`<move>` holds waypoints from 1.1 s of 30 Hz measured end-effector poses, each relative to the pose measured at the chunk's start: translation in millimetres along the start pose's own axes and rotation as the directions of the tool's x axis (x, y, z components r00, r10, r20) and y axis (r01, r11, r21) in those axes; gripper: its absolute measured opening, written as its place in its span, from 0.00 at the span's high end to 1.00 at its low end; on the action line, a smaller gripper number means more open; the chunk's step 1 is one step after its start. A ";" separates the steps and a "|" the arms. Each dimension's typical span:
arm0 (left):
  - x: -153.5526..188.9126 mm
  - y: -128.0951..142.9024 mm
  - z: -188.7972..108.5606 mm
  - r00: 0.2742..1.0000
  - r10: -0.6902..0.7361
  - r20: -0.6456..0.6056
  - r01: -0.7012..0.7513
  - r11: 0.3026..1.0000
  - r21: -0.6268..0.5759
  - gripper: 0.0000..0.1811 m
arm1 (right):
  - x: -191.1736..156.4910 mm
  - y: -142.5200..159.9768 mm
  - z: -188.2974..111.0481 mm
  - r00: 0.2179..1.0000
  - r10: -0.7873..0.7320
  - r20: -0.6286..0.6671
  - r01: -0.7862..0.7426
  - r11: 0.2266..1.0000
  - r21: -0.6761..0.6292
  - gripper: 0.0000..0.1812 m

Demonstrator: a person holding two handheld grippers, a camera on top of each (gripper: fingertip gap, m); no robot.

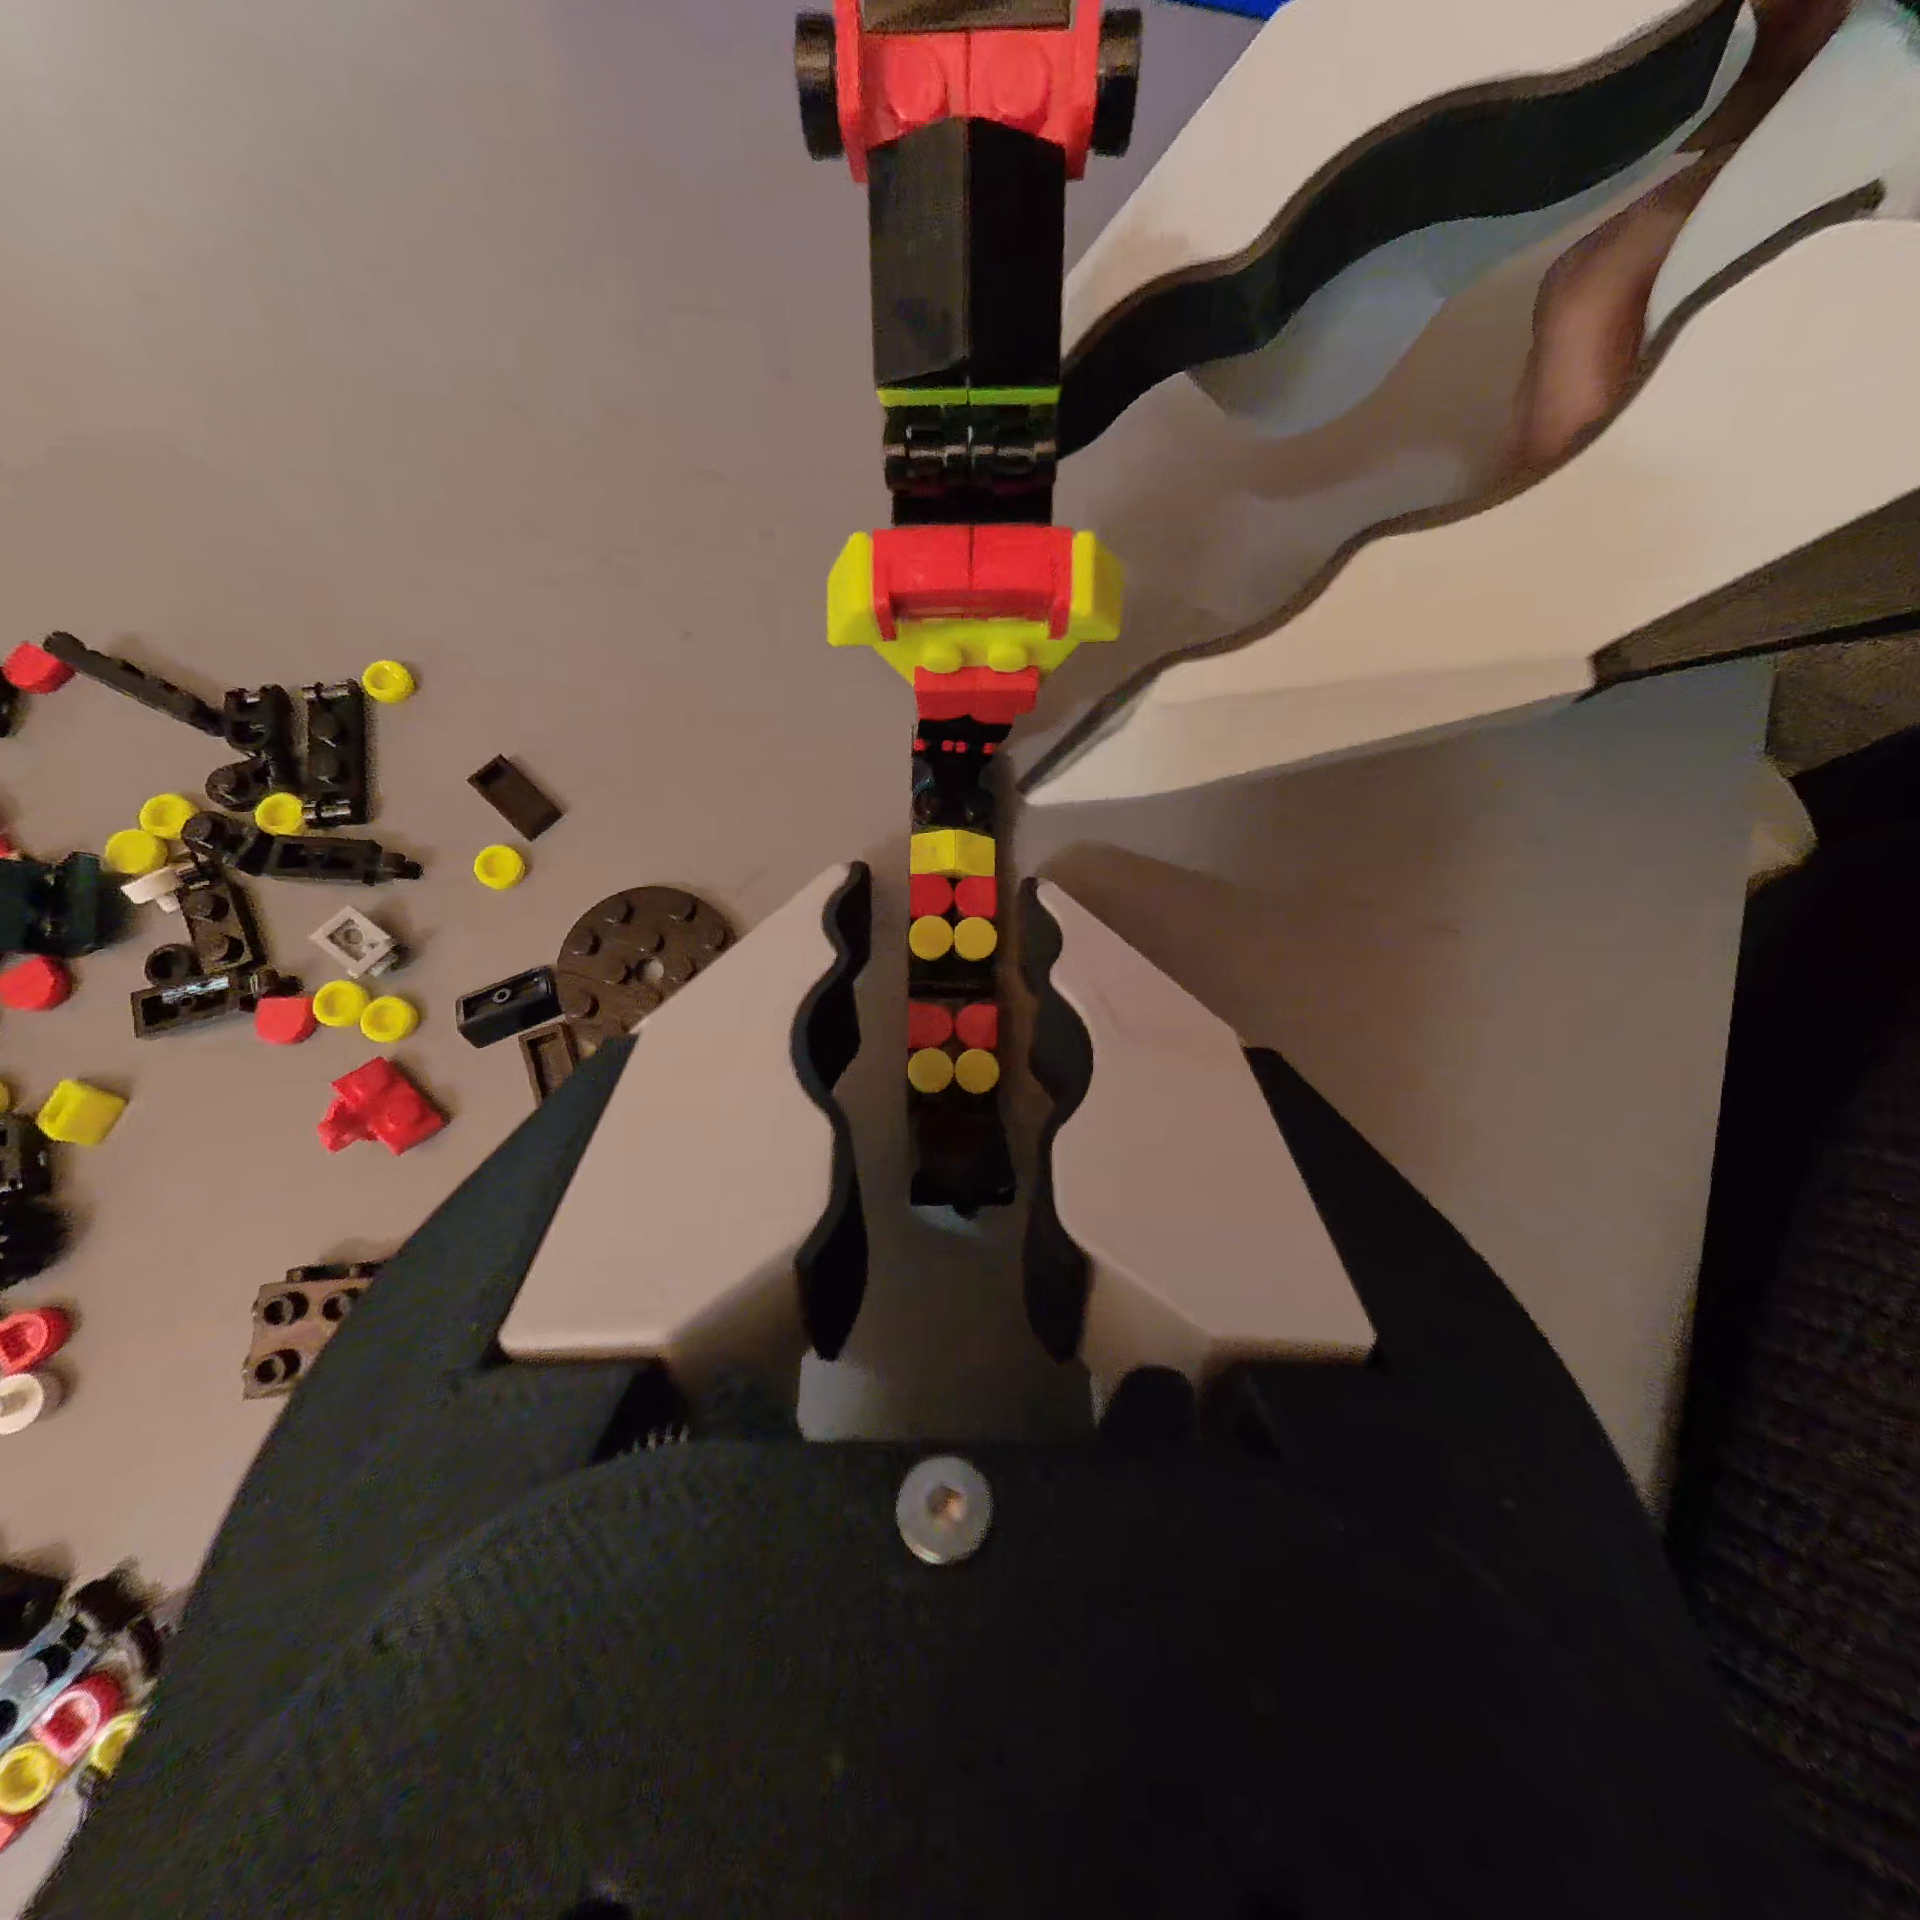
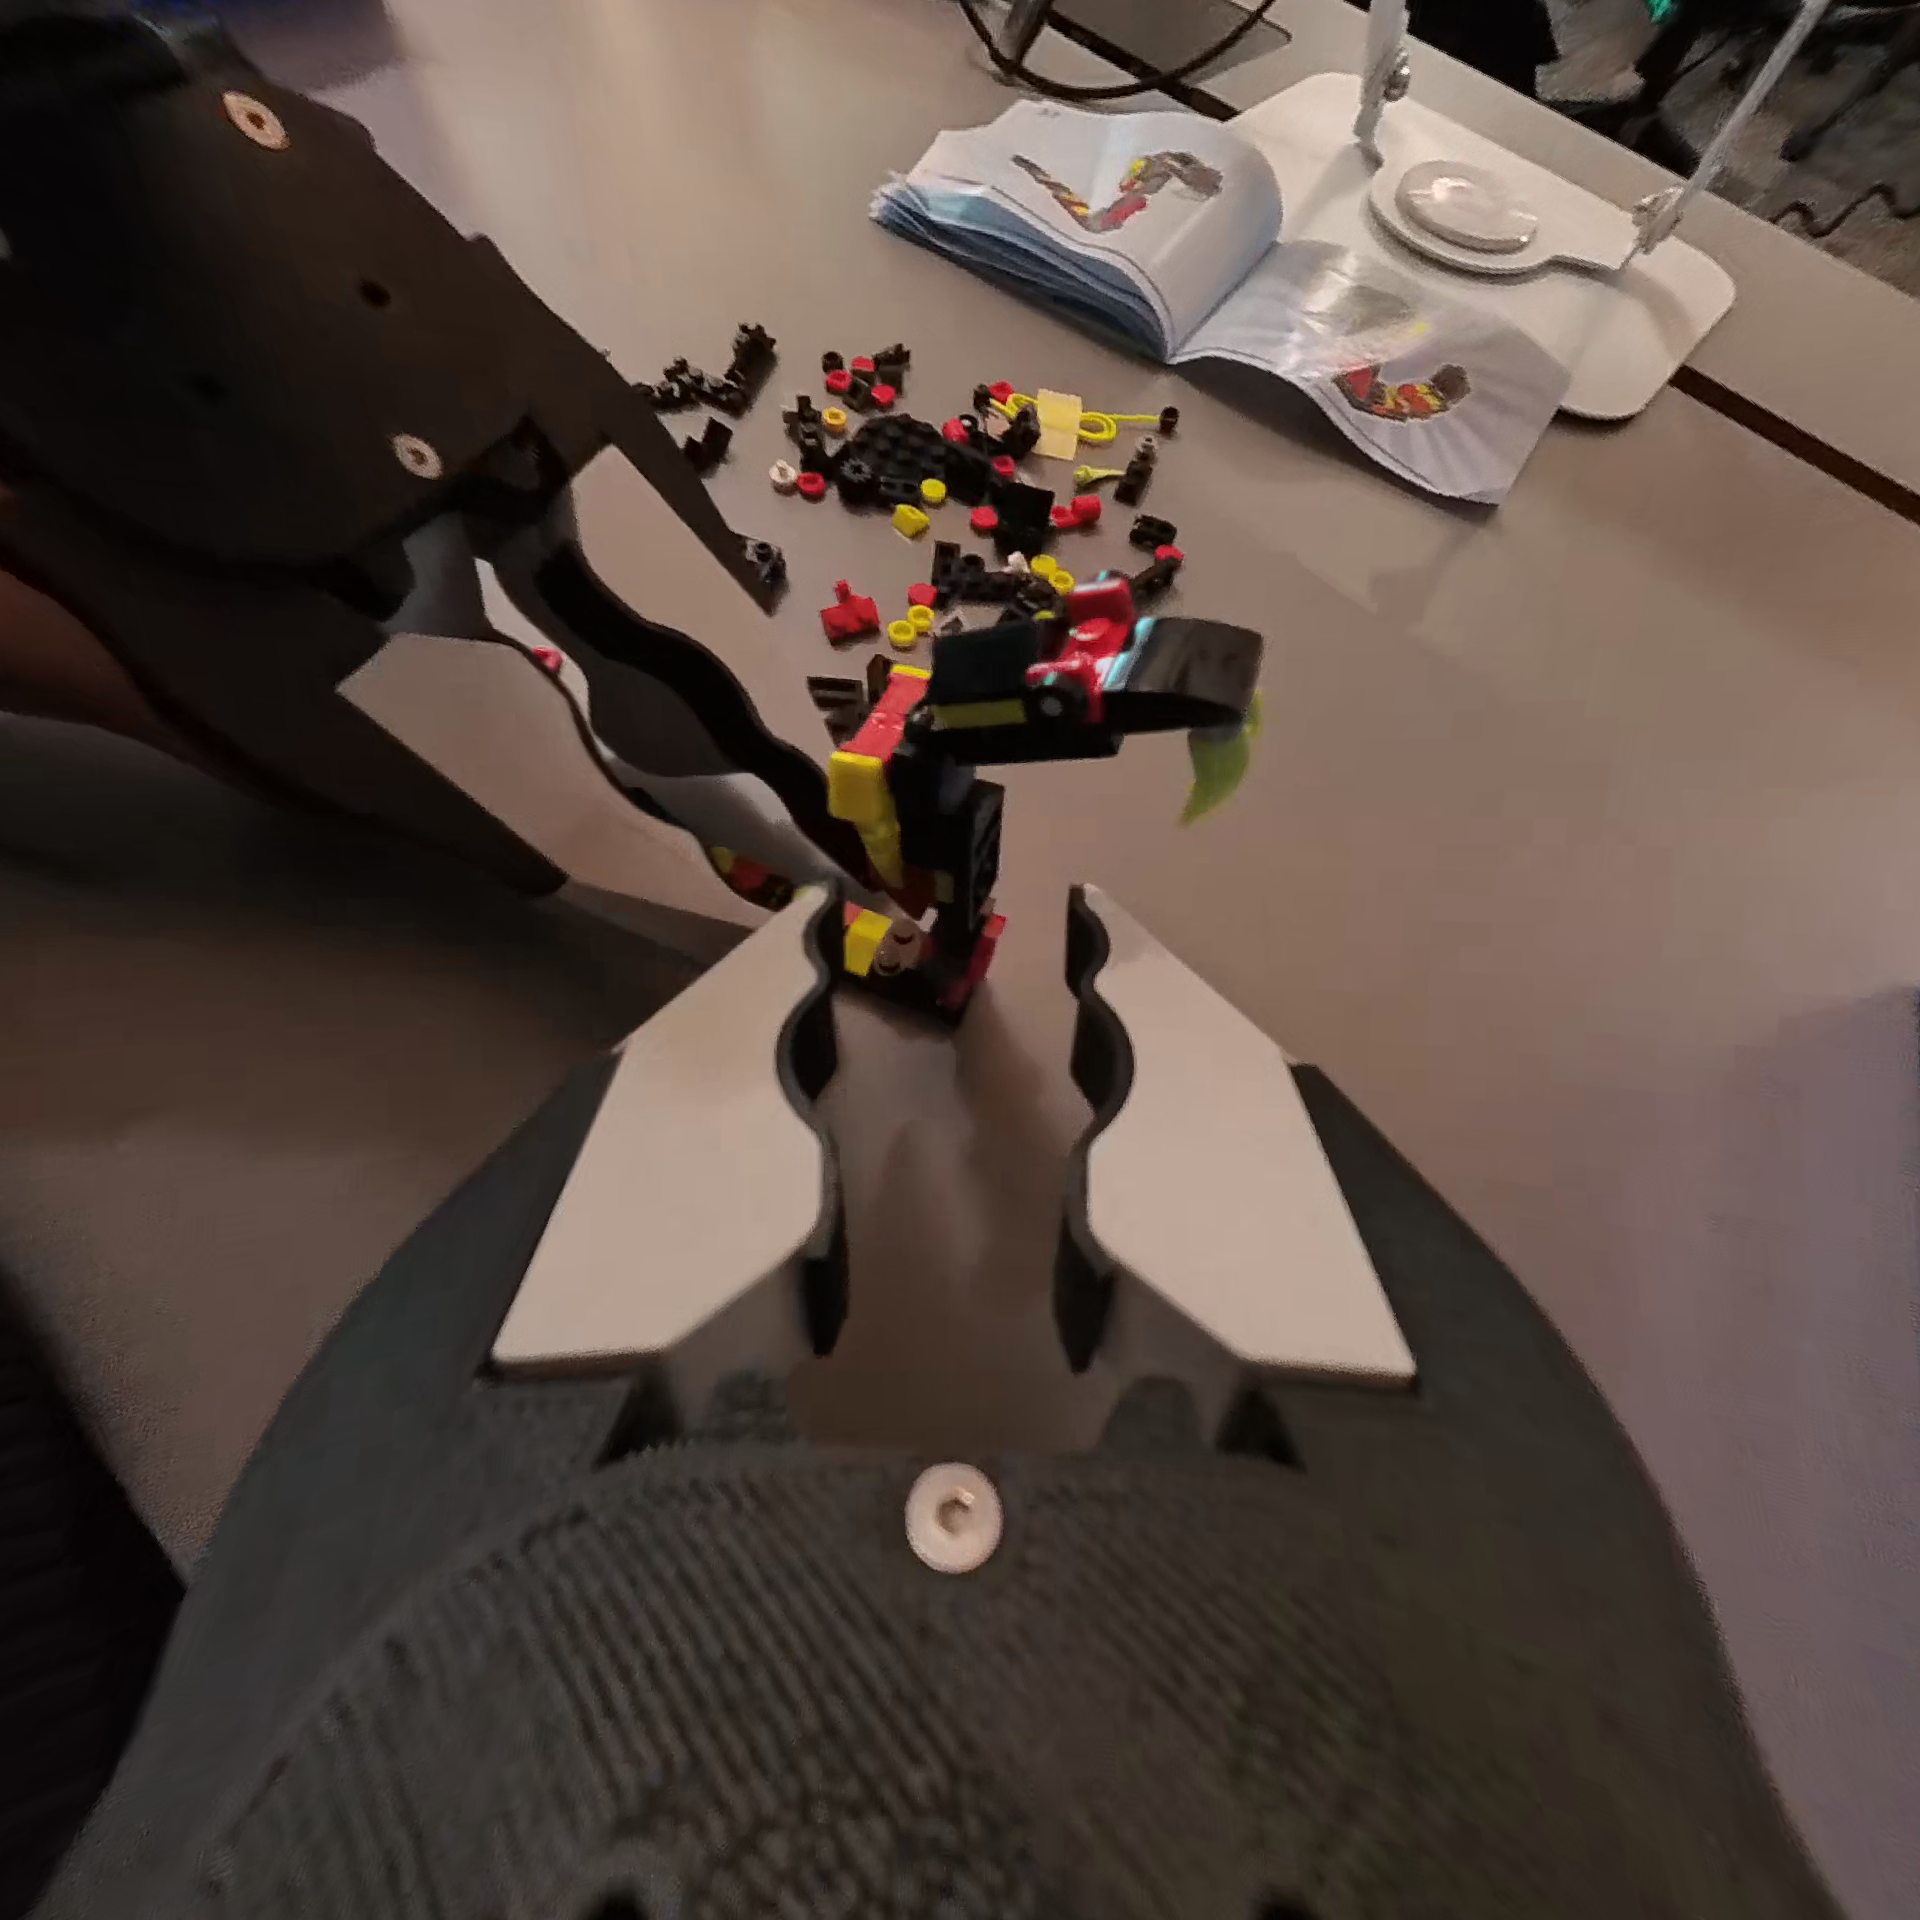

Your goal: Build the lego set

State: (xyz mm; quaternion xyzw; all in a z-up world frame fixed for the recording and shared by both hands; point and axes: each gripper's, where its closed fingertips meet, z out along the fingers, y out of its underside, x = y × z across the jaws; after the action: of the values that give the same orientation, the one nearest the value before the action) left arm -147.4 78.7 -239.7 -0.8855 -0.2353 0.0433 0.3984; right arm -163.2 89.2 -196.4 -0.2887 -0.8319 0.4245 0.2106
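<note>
A long snake-like lego model [image 1: 971,582] of black, red and yellow bricks runs away from me between my left gripper's [image 1: 940,883] fingers, which are shut on its studded tail end. In the right wrist view the model [image 2: 956,810] stands tilted above the table, its head with a green tongue [image 2: 1226,769] pointing right. The left gripper [image 2: 821,852] holds it from the upper left. My right gripper [image 2: 951,899] is open, with the model's lower end between its fingertips, nearer the left finger [image 2: 810,935]. In the left wrist view the right gripper [image 1: 1049,603] comes in from the upper right.
Loose black, red and yellow lego pieces [image 1: 260,883] lie on the grey table to the left, among them a round black plate [image 1: 634,956]. They show beyond the model in the right wrist view [image 2: 935,488]. An open instruction booklet [image 2: 1143,229] and a white stand base [image 2: 1621,301] lie farther back. About 5 cm separates my left fingertips from my right. The round black plate [image 1: 634,956] lies around 5 cm away from my left fingertips.
</note>
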 end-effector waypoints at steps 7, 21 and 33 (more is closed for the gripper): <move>1.2 2.3 2.1 1.000 0.009 0.001 -0.009 1.000 -0.019 0.92 | 1.2 2.7 6.6 1.000 -0.015 -0.006 0.015 0.999 -0.028 0.84; 0.4 2.7 2.6 1.000 -0.003 -0.001 0.003 1.000 -0.022 0.92 | -0.8 3.4 7.5 0.996 0.080 0.050 -0.079 0.997 -0.023 0.91; -0.3 2.8 2.8 1.000 -0.017 -0.002 0.016 1.000 -0.022 0.91 | 1.4 2.0 6.4 0.954 0.273 0.124 -0.275 0.961 0.001 0.91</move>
State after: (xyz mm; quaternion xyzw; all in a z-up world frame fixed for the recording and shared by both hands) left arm -147.4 78.9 -243.6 -0.8878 -0.2425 0.0363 0.3895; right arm -167.5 87.4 -201.5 -0.3727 -0.7912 0.4743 0.1009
